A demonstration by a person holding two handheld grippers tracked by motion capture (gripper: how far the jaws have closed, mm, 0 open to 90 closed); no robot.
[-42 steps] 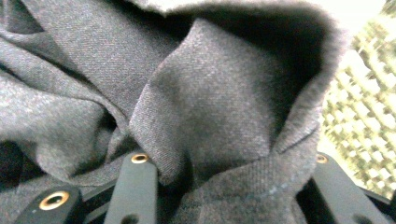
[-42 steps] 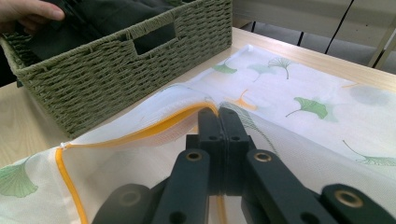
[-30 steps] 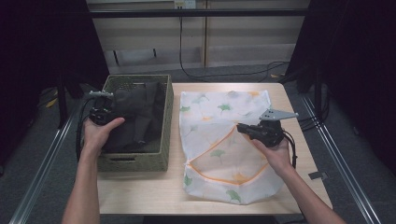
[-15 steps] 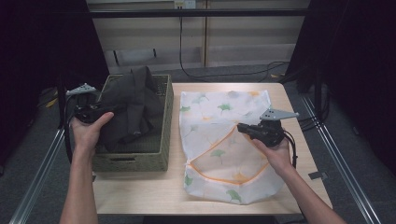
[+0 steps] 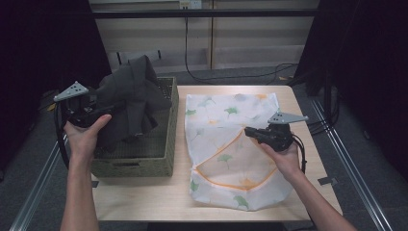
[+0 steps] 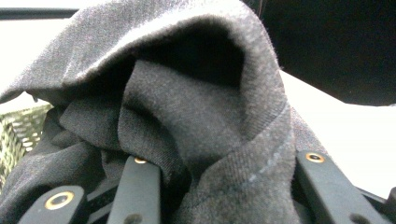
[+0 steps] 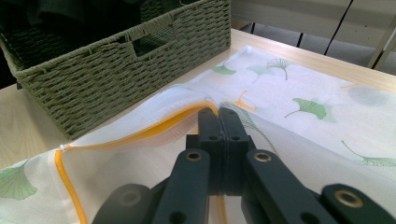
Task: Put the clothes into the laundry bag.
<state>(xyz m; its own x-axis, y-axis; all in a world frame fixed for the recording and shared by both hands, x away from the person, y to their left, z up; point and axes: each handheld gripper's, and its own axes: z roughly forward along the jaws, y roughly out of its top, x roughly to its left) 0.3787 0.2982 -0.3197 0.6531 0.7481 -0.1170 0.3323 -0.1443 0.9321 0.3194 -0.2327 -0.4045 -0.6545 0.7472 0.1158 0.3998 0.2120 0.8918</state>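
At the left, the left gripper [image 5: 98,108] clamps a dark grey garment [image 5: 132,98] above the woven basket [image 5: 144,161], while the right gripper [image 5: 250,132] pinches the laundry bag's orange-trimmed opening [image 7: 140,133].

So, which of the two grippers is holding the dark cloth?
The left gripper, above the woven basket, grips the dark cloth. The right gripper instead pinches the orange-edged opening of the leaf-print mesh bag.

Left gripper [image 5: 98,108] is raised at the left, jaws clamped; right gripper [image 5: 250,132] is low, jaws pressed together.
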